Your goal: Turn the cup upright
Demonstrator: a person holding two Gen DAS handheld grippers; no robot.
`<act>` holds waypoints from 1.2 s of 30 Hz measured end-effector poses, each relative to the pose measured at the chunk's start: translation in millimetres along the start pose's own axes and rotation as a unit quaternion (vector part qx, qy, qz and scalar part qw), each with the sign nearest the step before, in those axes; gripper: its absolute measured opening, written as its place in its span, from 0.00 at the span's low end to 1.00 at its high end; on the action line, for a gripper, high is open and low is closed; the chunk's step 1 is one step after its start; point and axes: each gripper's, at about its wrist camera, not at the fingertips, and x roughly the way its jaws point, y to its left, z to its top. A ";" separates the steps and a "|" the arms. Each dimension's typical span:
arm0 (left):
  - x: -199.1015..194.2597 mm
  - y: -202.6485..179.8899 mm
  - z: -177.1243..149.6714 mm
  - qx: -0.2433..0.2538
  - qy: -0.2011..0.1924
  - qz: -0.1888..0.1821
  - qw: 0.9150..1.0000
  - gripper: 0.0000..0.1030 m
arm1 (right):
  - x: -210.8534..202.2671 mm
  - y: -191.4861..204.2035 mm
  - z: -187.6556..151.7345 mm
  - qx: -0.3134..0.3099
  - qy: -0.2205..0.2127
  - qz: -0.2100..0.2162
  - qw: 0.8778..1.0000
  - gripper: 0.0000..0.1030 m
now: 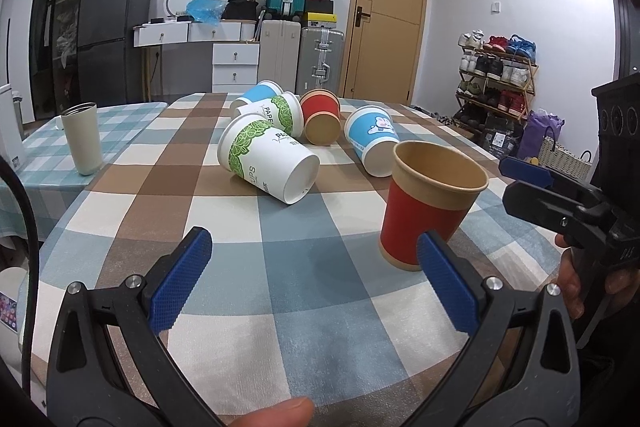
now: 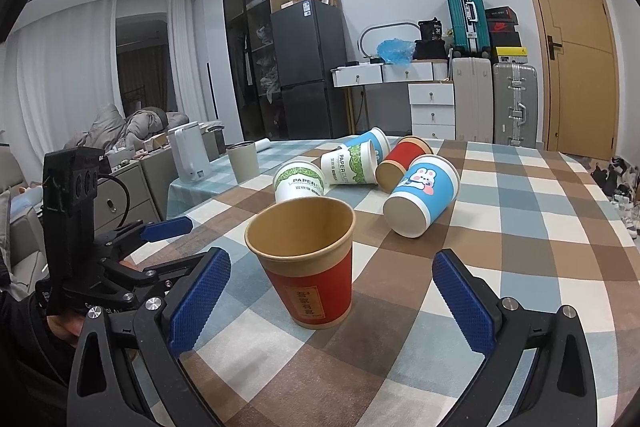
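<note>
A red paper cup (image 1: 428,205) stands upright on the checked tablecloth; it also shows in the right wrist view (image 2: 310,263). My left gripper (image 1: 316,259) is open and empty, just left of and in front of it. My right gripper (image 2: 332,281) is open, its blue pads on either side of the cup, apart from it. Behind lie several cups on their sides: a green-leaf white cup (image 1: 268,157), a second leaf cup (image 1: 280,113), a blue one (image 1: 256,95), a red one (image 1: 320,117) and a blue rabbit cup (image 1: 372,141), (image 2: 424,201).
A grey-white tumbler (image 1: 82,139) stands upright at the table's left. A white kettle (image 2: 188,157) stands beyond it. The table (image 1: 312,307) edge runs on the left. Suitcases, drawers, a fridge and a shoe rack stand behind the table.
</note>
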 end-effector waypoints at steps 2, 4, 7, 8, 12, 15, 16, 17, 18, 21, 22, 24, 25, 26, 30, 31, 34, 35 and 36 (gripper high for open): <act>0.1 -0.5 0.0 0.001 -0.001 0.000 1.000 0.99 | -0.1 -0.2 -0.1 0.000 0.000 0.000 1.000 1.00; 0.4 -0.5 0.0 0.000 -0.001 0.000 1.000 0.99 | 0.0 -0.3 0.0 -0.001 0.000 0.000 1.000 1.00; 0.2 -0.4 0.3 0.000 -0.001 0.000 1.000 0.99 | 0.9 -0.8 -0.2 -0.001 0.000 0.001 1.000 1.00; -0.1 -0.4 0.4 0.000 -0.002 0.000 1.000 0.99 | 0.8 -0.8 -0.2 -0.001 0.000 0.000 1.000 1.00; 0.2 -0.3 0.2 -0.001 -0.001 -0.001 1.000 0.99 | 0.6 -0.6 -0.1 -0.001 0.000 0.000 1.000 1.00; 0.0 -0.3 0.0 -0.001 -0.001 -0.001 1.000 0.99 | 0.6 -0.6 -0.2 -0.001 0.000 0.000 1.000 1.00; 0.3 -0.4 0.1 0.000 -0.001 -0.001 1.000 0.99 | 0.9 -0.9 -0.3 0.000 0.000 0.000 1.000 1.00; 0.1 -0.4 0.0 0.000 -0.001 -0.001 1.000 0.99 | 0.6 -0.6 -0.2 -0.001 0.000 0.001 1.000 1.00; -0.1 -0.5 0.8 0.000 -0.001 -0.001 1.000 0.99 | 0.6 -0.5 -0.2 -0.001 0.000 0.000 1.000 1.00; 0.4 -0.5 1.2 0.001 -0.003 -0.001 1.000 0.99 | 1.0 -0.3 -0.3 -0.001 0.001 -0.001 1.000 1.00; 0.2 -0.9 2.4 0.001 -0.004 -0.001 1.000 0.99 | 1.0 -0.4 -0.3 -0.001 0.001 -0.001 1.000 1.00; 0.2 -0.6 3.9 0.000 -0.005 -0.002 1.000 0.99 | 1.1 -0.7 -0.6 -0.001 0.001 -0.002 1.000 1.00; -0.3 -0.7 3.6 0.000 -0.005 -0.001 1.000 0.99 | 1.0 -0.6 -0.5 -0.001 0.001 -0.002 1.000 1.00; -0.1 -0.8 3.7 0.000 -0.005 -0.002 1.000 0.99 | 1.2 -0.5 -0.4 -0.001 0.001 -0.001 1.000 1.00; -0.5 -1.4 5.5 0.000 -0.006 -0.003 1.000 0.99 | 1.7 0.0 -0.8 -0.003 0.003 -0.001 1.000 1.00; -1.3 -1.1 5.2 0.000 -0.006 -0.002 1.000 0.99 | 1.8 0.2 -1.1 -0.004 0.003 -0.001 1.000 1.00; -1.3 -1.0 5.5 -0.001 -0.007 -0.003 1.000 0.99 | 1.9 0.3 -1.5 -0.005 0.004 -0.002 1.000 1.00; -2.1 -1.4 6.0 -0.001 -0.008 -0.002 1.000 0.99 | 2.0 0.7 -1.7 -0.006 0.004 -0.003 1.000 1.00; -1.9 -1.7 7.4 -0.003 -0.009 -0.002 1.000 0.99 | 1.9 0.7 -1.7 -0.006 0.004 -0.003 1.000 1.00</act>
